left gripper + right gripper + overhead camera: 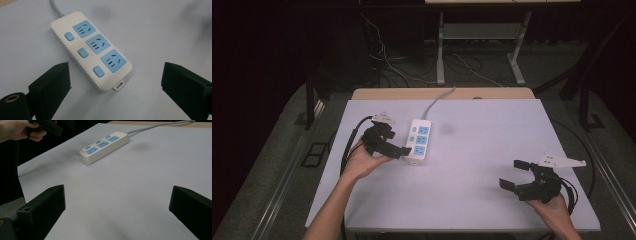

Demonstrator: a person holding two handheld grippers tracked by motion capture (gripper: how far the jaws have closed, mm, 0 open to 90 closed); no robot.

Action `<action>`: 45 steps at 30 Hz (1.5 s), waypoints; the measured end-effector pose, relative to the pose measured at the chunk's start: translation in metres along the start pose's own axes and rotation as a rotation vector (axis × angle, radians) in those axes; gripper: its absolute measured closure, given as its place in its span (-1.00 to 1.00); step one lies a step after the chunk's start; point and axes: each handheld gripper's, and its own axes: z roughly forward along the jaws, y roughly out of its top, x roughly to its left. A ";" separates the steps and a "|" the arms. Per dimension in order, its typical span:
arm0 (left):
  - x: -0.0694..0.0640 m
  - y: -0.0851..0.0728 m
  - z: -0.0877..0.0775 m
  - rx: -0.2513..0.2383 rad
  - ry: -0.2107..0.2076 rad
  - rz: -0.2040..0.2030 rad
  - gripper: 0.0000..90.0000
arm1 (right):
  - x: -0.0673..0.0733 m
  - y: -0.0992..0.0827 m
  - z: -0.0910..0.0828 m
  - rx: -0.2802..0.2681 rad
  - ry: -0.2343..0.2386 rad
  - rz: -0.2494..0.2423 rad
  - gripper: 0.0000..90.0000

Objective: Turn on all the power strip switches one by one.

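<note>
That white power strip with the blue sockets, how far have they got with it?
Little looks done: the power strip lies flat on the white table, nothing plugged into its three sockets, untouched. In hand: the left gripper is at the strip's near end, jaws open either side of it, not gripping. The right gripper waits open, well apart. Any grasp or switch press is still left.

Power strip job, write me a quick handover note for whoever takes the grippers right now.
Left gripper: open, jaws either side of the near end of the power strip, not touching it, nothing held.
Right gripper: open, holding nothing, at the table's right near corner, well away from the strip.
Power strip: flat on the table left of centre, sockets and switches up, nothing plugged in, grey cord running off the far edge.
Done: left gripper lined up on the strip.
Left: probably close on the strip or press a switch; nothing gripped yet.
</note>
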 end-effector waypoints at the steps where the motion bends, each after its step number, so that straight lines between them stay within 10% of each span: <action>1: 0.001 0.001 0.001 0.006 -0.004 0.002 -0.78 | 0.000 0.000 0.000 0.000 -0.001 0.000 -0.99; 34: 0.017 0.005 0.032 0.086 -0.015 0.024 0.78 | -0.002 0.000 0.000 0.001 -0.006 -0.003 -0.99; 45: 0.020 0.004 0.041 0.112 -0.012 0.029 0.98 | -0.002 0.000 0.000 0.004 -0.007 -0.003 -0.99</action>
